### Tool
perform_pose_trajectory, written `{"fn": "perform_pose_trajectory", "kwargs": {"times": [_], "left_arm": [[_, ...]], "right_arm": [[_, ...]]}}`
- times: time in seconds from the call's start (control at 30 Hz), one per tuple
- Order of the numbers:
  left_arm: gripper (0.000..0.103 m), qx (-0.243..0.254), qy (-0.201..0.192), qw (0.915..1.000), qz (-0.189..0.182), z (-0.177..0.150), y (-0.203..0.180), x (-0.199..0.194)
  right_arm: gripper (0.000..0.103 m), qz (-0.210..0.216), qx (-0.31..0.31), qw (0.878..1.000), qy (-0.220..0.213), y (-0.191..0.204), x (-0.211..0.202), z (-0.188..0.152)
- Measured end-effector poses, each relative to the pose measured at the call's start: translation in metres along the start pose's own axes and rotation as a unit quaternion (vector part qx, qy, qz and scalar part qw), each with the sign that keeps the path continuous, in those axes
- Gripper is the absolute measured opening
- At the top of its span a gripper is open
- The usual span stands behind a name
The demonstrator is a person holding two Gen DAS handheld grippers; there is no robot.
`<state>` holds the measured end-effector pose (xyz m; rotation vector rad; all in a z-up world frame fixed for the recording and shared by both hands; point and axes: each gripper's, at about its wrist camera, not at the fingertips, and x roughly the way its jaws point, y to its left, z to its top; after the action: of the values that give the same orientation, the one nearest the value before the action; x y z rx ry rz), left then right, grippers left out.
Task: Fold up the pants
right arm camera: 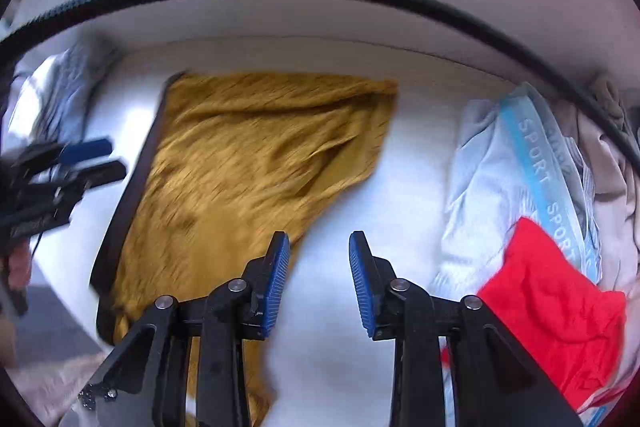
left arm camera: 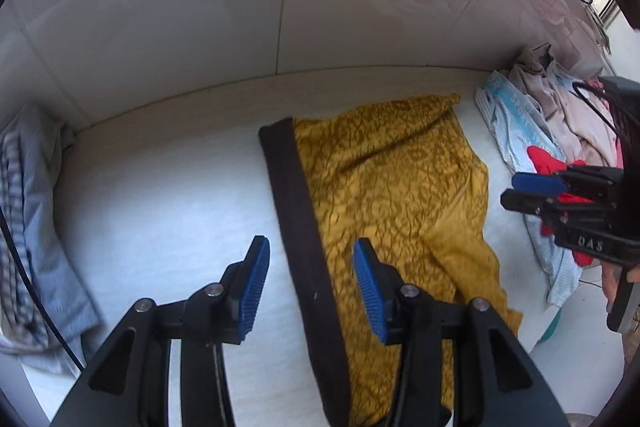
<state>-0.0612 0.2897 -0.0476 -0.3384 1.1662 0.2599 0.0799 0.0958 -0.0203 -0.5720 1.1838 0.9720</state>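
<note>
pants [left arm camera: 392, 187] lie flat on the white table [left arm camera: 168, 211], dark waistband [left arm camera: 296, 223] toward the left gripper [left arm camera: 312, 283]. left gripper hovers over the waistband, jaws wide, holding nothing. right gripper [right arm camera: 319, 281] hovers over bare table just off the pants' leg edge, jaws wide, empty. bare table lies beyond the waistband side. clothes pile [right arm camera: 540, 187] sits near the pants' leg side; grey garment [left arm camera: 28, 227] lies well beyond the waistband. a wall [left arm camera: 280, 7] runs close behind the pants.
</note>
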Motion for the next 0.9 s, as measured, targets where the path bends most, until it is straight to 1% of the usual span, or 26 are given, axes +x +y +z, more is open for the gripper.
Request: {"fn": "perform_pose_trajectory", "kwargs": {"times": [0.07, 0.23, 0.47, 0.5, 0.53, 0.6, 0.7, 0.87, 0.9], "left_arm": [[0.046, 0.002, -0.001, 1.0, 0.005, 0.009, -0.003, 0.004], [0.046, -0.01, 0.005, 0.9999, 0.01, 0.036, -0.001, 0.021], [0.046, -0.036, 0.01, 0.9993, 0.009, 0.055, 0.009, 0.037], [0.046, -0.037, 0.011, 0.9992, 0.01, 0.057, 0.01, 0.04], [0.046, -0.038, 0.011, 0.9992, 0.01, 0.059, 0.012, 0.041], [0.046, -0.039, 0.013, 0.9991, 0.011, 0.062, 0.013, 0.045], [0.046, -0.043, 0.015, 0.9989, 0.009, 0.065, 0.015, 0.049], [0.046, -0.042, 0.017, 0.9989, 0.002, 0.062, 0.018, 0.052], [0.041, -0.04, 0.015, 0.9991, 0.004, 0.062, 0.02, 0.052]], "right_arm": [[0.033, 0.003, 0.013, 1.0, -0.005, -0.012, 0.004, 0.012], [0.034, 0.005, 0.021, 1.0, -0.009, -0.025, 0.019, 0.044], [0.035, 0.004, 0.031, 1.0, -0.005, -0.039, 0.041, 0.077], [0.038, 0.002, 0.031, 0.999, -0.004, -0.041, 0.044, 0.081], [0.045, 0.0, 0.031, 1.0, -0.004, -0.04, 0.049, 0.086], [0.047, -0.003, 0.026, 1.0, -0.002, -0.04, 0.055, 0.092], [0.047, -0.011, 0.019, 1.0, 0.0, -0.038, 0.064, 0.103], [0.046, -0.008, 0.015, 1.0, -0.014, -0.029, 0.07, 0.117], [0.037, -0.006, 0.012, 1.0, -0.017, -0.027, 0.071, 0.12]]}}
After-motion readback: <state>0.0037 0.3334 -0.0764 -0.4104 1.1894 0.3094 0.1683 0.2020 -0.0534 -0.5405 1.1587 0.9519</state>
